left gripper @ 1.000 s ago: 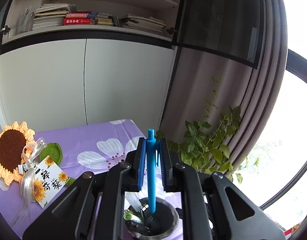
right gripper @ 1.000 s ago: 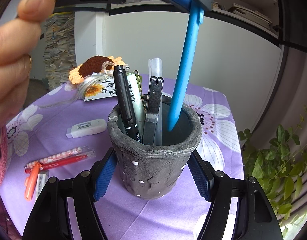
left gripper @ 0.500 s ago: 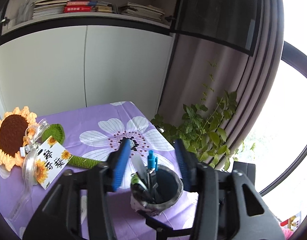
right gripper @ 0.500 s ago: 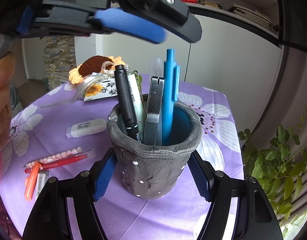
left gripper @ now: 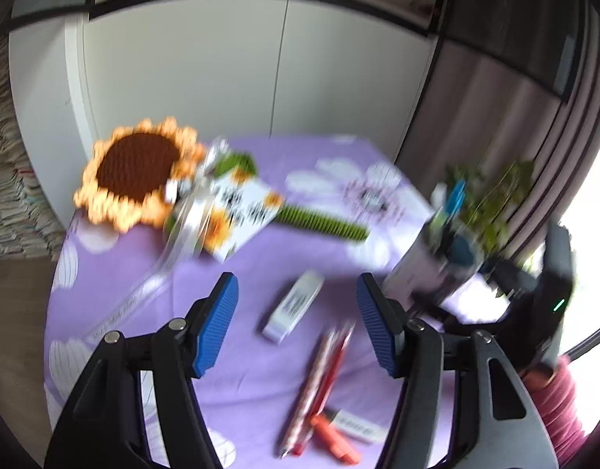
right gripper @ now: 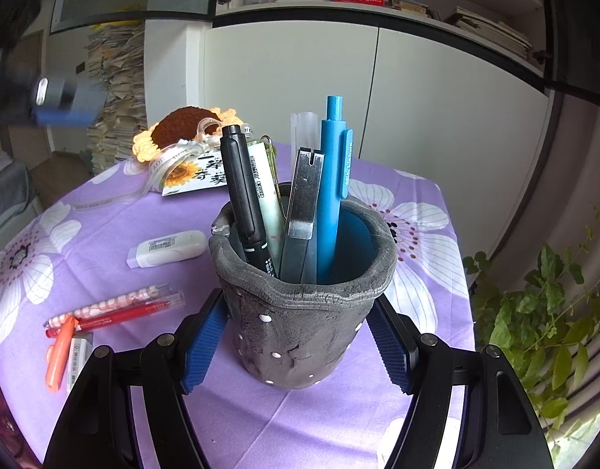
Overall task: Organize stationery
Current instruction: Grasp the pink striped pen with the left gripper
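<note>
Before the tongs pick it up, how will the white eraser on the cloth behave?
The white eraser looks small and blocky, so probably light and stiff. It lies flat on the cloth, so it should not roll. Its paper sleeve may slip a little under the pads.

A: The cloth? Purple, white flowers. The cup: grey, white dots.
B: In it, 1 blue pen, 1 black pen. The eraser is white; the sunflower, orange round brown.
</note>
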`<state>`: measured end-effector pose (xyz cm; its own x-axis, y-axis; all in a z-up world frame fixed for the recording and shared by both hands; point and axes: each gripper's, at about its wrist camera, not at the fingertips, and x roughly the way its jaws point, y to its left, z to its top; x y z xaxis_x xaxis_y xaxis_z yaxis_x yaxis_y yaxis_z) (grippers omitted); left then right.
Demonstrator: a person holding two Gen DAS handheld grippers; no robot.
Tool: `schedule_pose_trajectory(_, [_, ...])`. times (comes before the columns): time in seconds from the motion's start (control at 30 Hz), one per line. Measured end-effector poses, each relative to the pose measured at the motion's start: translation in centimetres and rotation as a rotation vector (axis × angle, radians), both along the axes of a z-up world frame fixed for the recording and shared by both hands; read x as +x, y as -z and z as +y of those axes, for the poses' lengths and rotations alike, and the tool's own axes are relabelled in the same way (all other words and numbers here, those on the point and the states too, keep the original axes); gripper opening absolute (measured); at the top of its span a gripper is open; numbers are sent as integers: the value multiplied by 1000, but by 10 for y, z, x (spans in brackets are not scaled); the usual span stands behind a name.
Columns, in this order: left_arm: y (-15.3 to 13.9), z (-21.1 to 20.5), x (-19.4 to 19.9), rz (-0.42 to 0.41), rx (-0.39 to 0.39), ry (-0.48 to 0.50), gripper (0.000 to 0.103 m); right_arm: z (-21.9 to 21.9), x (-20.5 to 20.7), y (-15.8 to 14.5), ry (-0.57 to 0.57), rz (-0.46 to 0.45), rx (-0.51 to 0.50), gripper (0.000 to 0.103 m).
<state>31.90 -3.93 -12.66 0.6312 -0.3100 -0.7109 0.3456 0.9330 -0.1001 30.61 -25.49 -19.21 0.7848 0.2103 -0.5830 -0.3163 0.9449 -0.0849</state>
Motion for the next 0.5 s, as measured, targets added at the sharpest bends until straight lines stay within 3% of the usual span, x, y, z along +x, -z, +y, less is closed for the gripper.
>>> schedule_pose_trajectory(0.17, [46,-8,2,121,93,41,44,2,2,2,2,12,-10,72])
schedule_pose_trajectory(0.5, [80,-32,4,176,169,96,47,2,0,2,4,10,-12,72])
